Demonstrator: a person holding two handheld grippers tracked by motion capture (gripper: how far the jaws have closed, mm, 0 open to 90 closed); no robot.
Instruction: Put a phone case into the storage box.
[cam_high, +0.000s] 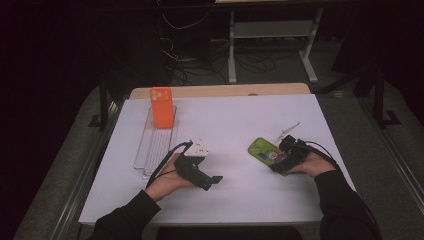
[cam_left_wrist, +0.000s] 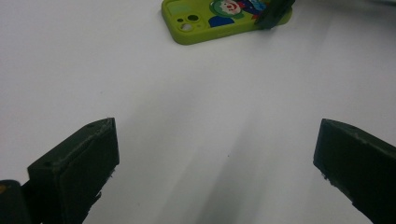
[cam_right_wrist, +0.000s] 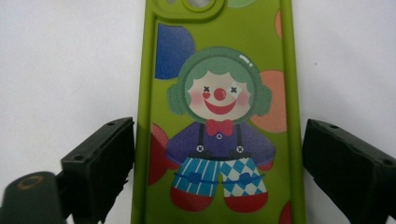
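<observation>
1. The green phone case (cam_right_wrist: 219, 116) looks like smooth, slightly glossy plastic with a printed clown.
2. The orange phone case (cam_high: 162, 107) looks matt.
3. The clear tray (cam_high: 156, 145) is ribbed, transparent plastic.
4. The white table cover (cam_high: 225, 125) is matt and smooth.

Green phone case (cam_right_wrist: 219, 116): lime colour, clown cartoon printed on back, camera cutout at far end. Lies flat, back side up, on white table surface at right side, slightly diagonal in high view.
</observation>
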